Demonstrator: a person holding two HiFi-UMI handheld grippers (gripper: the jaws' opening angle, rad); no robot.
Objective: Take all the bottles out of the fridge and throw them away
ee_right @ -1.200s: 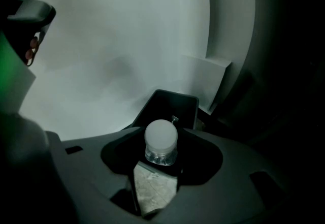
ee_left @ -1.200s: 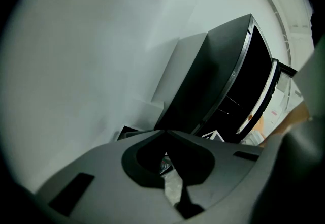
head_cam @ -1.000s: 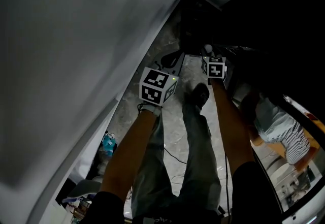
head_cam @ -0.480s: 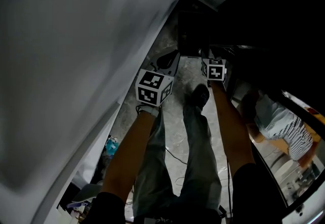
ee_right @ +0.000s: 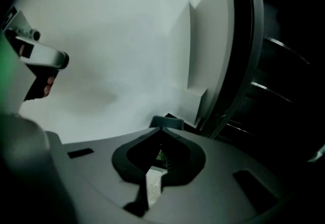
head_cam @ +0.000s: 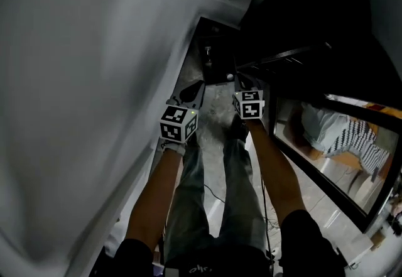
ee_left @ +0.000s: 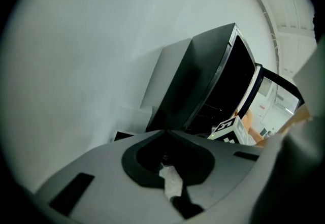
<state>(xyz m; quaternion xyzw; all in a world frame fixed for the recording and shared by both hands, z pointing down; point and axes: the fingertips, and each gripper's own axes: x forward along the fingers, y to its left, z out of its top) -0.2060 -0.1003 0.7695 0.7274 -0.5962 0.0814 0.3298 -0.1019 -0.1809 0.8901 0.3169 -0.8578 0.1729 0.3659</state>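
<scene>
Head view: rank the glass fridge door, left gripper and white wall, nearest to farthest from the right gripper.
1. The glass fridge door, just to its right.
2. The left gripper, on its left.
3. The white wall, beyond the left gripper.

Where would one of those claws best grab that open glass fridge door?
Probably the dark frame of the glass door, with the jaws straddling it edge-on. The door's face is broad and flat, with nothing to pinch, while the frame looks thin enough. No handle shows.
</scene>
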